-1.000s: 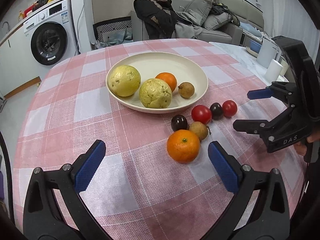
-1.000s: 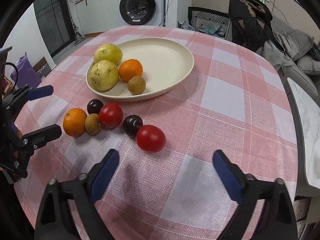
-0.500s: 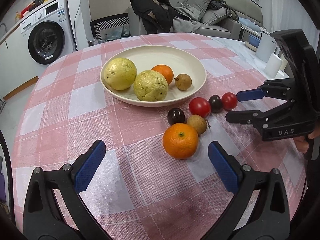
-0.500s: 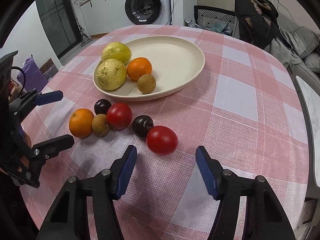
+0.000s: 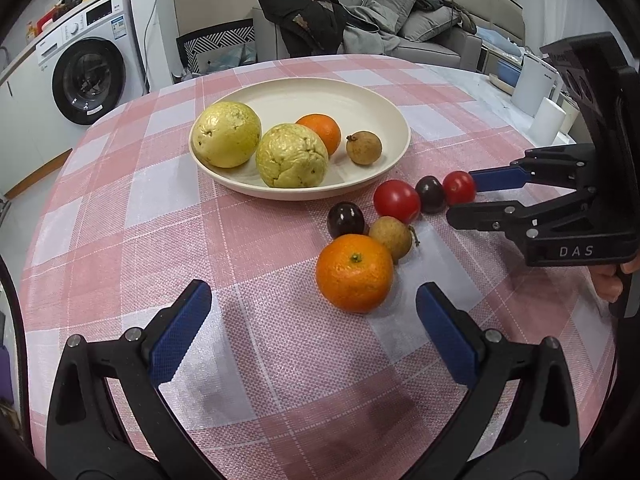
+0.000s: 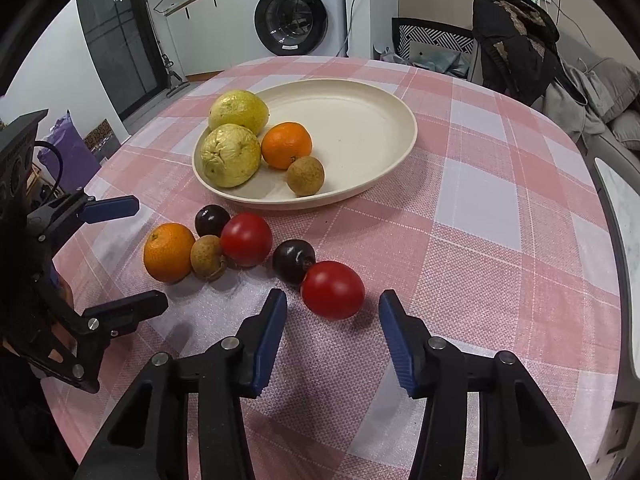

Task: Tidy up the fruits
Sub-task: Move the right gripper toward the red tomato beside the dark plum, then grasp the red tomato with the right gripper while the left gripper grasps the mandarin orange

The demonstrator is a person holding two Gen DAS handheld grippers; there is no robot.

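Both grippers angle steeply downward. The right gripper [image 6: 332,312] has just been narrowing its jaws, though its blue pads [image 6: 270,336] still press on nothing. The left gripper [image 5: 312,312] is spread wide, empty.

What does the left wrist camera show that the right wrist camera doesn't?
Only the left wrist view shows the white cylindrical containers on the marble counter, and the grey sofa cushions.

Only the right wrist view shows the purple bag on the floor and the dark glass door.

Both show the cream round plate holding four fruits, six loose fruits on the pink checked tablecloth, the white washing machine, and both grippers: left gripper wide open, right gripper narrowing around the small red tomato, pads not touching.
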